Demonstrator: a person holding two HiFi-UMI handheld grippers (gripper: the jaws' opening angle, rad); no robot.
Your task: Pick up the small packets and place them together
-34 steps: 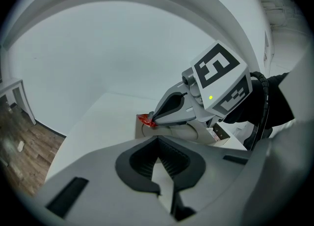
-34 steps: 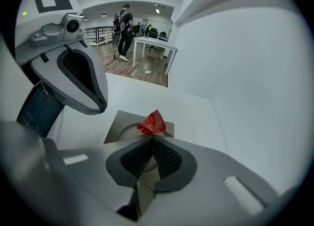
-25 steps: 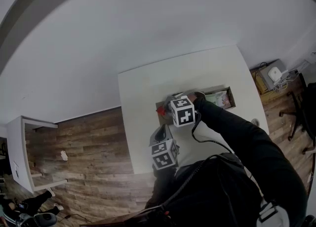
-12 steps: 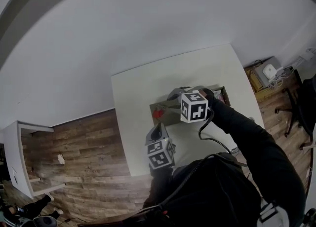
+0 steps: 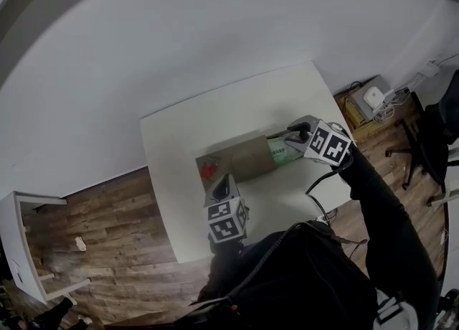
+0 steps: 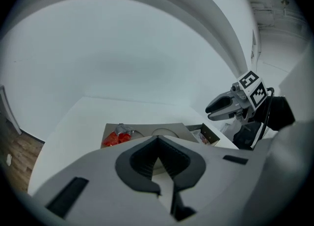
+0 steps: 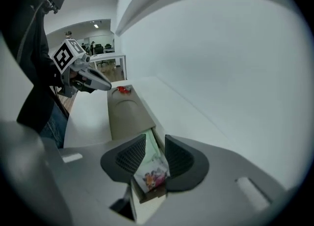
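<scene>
1. step in hand, by my reading: the right gripper [image 7: 155, 144] is lining up on a packet [image 7: 151, 167] in the end pocket of the tray [image 5: 240, 160], to carry it to the red packet [image 5: 209, 171] at the tray's other end.
2. its jaws stand apart, having just been opening, and clamp nothing. the pale green packet with a printed picture shows between the pads but lower down. it lies in the pocket, unpressed.
3. to do it well, bring the jaws down with one pad on each side of the packet. keep both pads inside the pocket's wall, which also shows between them. a pad landing on that wall would probably block the close or tip the tray.
4. take one packet only, near its upper edge. more seem to lie there, though i cannot tell how many. thin wrapping will likely slip or drag a neighbour out.
5. lift it clear of the pocket before swinging across.
6. the left gripper [image 6: 157, 139] hangs over the desk [image 5: 215, 124] at the tray's near side. its jaws are together at the tips and empty.
7. the red packet lies beyond the left tips, on the tray's far end, well apart from the right gripper.
8. the tray looks light, so the left gripper could steady it should it shift.
</scene>
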